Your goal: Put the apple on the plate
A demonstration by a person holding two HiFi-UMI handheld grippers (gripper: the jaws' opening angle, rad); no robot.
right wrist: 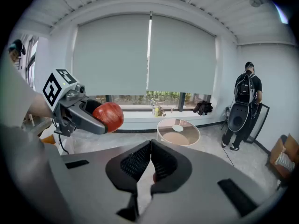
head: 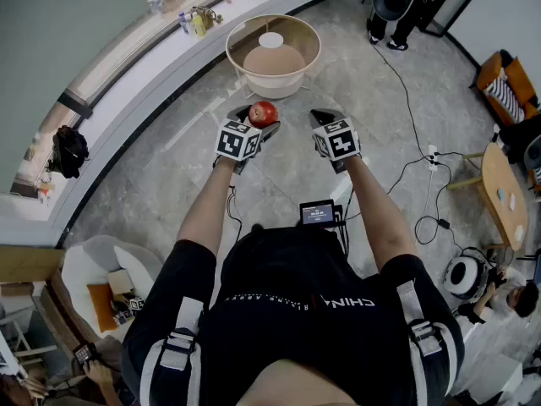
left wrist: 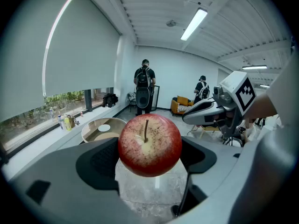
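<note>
A red apple (head: 263, 112) (left wrist: 149, 145) hangs in the air over the grey floor, with my left gripper (head: 259, 118) (left wrist: 149, 158) shut on it, one pad on each side. The stem faces the left gripper view's camera. My right gripper (head: 322, 117) (right wrist: 150, 149) is beside it on the right, level with it, its jaws shut with nothing between them. From the right gripper view the apple (right wrist: 108, 116) shows at the left. A small white plate (head: 271, 40) (left wrist: 104, 128) (right wrist: 177, 128) lies on a round rimmed table (head: 239, 35) (right wrist: 161, 133) just ahead of both grippers.
A long curved windowsill (head: 135, 74) with bottles (head: 196, 21) runs behind the table. Cables (head: 414, 184) trail across the floor at the right, near a wooden table (head: 499, 193). Two people (left wrist: 145, 85) stand at the far wall by a black speaker (right wrist: 239, 115).
</note>
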